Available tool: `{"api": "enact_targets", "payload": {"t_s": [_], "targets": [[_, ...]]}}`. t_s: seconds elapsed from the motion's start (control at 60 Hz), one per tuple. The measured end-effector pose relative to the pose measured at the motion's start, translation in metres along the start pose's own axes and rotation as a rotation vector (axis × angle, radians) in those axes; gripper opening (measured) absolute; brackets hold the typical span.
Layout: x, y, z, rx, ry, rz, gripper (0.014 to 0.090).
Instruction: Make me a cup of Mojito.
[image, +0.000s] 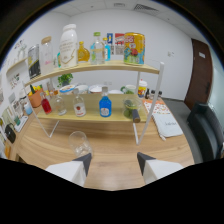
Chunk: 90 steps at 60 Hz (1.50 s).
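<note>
Empty glass (clear) on table just ahead of left finger; gripper jaws spread.

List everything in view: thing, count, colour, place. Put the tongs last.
Glass: one, clear, on the table just ahead of the left finger.
Table: one, light wood, under the rack.
Rack: one, white frame with two wooden shelves, on the table beyond the glass.
Blue bottle: one, blue, middle of the lower shelf.
Red-labelled bottle: one, clear, lower shelf, beside the blue bottle.
White jug: one, white, upper shelf.
Yellow can: one, yellow and red, upper shelf.
Other bottles and jars: several, mixed colours, both shelves; too small to tell apart.
Dark chair: one, black, beside the table.
Door: one, brown, far wall.
Tongs: one pair, white with dark tips, open, holding nothing.
</note>
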<state>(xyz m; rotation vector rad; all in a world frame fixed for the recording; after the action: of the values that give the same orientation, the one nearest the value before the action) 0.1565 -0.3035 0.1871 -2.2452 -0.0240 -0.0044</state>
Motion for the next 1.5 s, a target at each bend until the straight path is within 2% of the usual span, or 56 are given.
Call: {"api": "enact_targets", "payload": {"t_s": [0.15, 0.35, 0.517, 0.567, 0.8, 0.85, 0.867, 1.183, 1.5], "targets": [[0.028, -0.039, 0.028, 0.039, -0.012, -0.013, 0.0849], [0.046, -0.074, 0.075, 0.043, -0.025, -0.016, 0.0831], [0.051, -0.080, 0.111, 0.002, -0.037, 0.009, 0.0735], [0.052, -0.080, 0.119, -0.014, -0.038, 0.015, 0.0684], [0.058, -0.070, 0.136, -0.078, -0.027, 0.030, 0.0318], [0.058, -0.071, 0.135, -0.083, -0.030, 0.046, 0.0195], [0.059, -0.071, 0.135, -0.080, -0.025, 0.052, 0.0185], [0.066, -0.076, 0.126, -0.058, 0.021, 0.070, 0.0164], [0.040, -0.084, 0.064, 0.038, 0.024, 0.084, 0.0160]]}}
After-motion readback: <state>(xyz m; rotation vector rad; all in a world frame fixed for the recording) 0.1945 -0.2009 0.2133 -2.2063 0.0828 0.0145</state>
